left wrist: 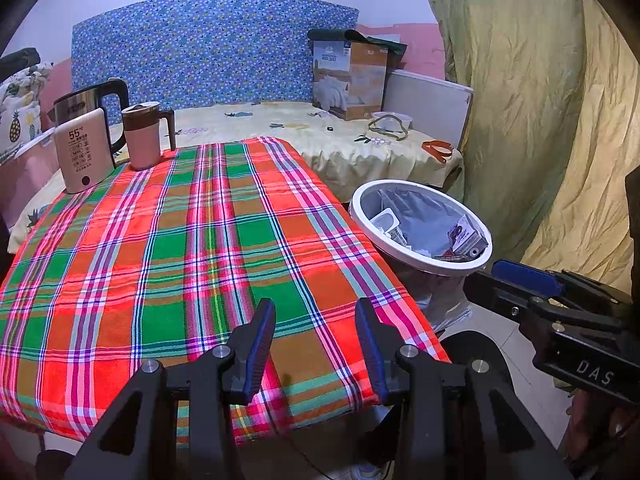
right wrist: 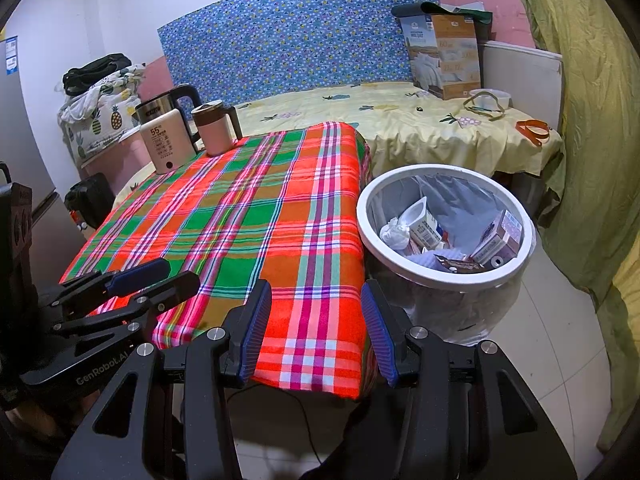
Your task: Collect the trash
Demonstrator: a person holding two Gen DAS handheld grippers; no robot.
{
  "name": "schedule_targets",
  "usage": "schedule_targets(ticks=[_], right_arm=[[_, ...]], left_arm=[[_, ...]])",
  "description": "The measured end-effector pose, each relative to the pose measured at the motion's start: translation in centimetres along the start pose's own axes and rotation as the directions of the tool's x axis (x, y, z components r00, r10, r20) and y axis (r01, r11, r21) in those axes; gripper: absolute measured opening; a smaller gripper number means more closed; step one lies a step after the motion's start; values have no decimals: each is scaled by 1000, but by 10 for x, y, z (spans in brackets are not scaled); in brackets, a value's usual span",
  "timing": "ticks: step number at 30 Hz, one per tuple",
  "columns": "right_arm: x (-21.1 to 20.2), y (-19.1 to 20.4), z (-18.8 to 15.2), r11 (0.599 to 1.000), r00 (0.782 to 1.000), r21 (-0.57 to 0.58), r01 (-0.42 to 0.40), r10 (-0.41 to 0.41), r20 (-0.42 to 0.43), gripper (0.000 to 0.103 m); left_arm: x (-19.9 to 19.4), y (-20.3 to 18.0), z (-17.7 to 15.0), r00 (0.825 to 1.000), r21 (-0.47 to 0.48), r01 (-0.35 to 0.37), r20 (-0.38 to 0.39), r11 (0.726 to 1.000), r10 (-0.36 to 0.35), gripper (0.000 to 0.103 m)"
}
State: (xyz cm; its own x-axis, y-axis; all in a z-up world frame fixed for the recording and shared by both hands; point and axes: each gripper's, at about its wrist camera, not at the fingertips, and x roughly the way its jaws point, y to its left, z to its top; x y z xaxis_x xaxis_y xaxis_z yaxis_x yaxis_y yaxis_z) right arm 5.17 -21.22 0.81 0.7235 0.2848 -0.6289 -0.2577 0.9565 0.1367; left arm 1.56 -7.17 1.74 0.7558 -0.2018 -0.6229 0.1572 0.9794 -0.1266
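Both the left gripper point(left wrist: 315, 336) and right gripper point(right wrist: 316, 320) are held open and empty; trash lies inside the bin point(right wrist: 446, 276) beside the table point(right wrist: 240, 216). The light bin could be tipped if its rim were clipped.

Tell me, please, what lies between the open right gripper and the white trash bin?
Nothing stands between them. In the right wrist view, the right gripper is over the plaid tablecloth's near corner, and the trash bin stands just beside that corner on the tiled floor.

Red-green plaid tablecloth point(left wrist: 192, 240); white-rimmed bin point(right wrist: 446, 276); blue floral headboard point(left wrist: 208, 48)
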Motion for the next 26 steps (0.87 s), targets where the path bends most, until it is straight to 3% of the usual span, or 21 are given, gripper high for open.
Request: schedule_targets(ticks=[26], right_arm=[[1,1,0,1000,1000,4,0,0,-2,49]], left_arm=[[1,-9,-1,1000,13,18,3,1000,-18,41]])
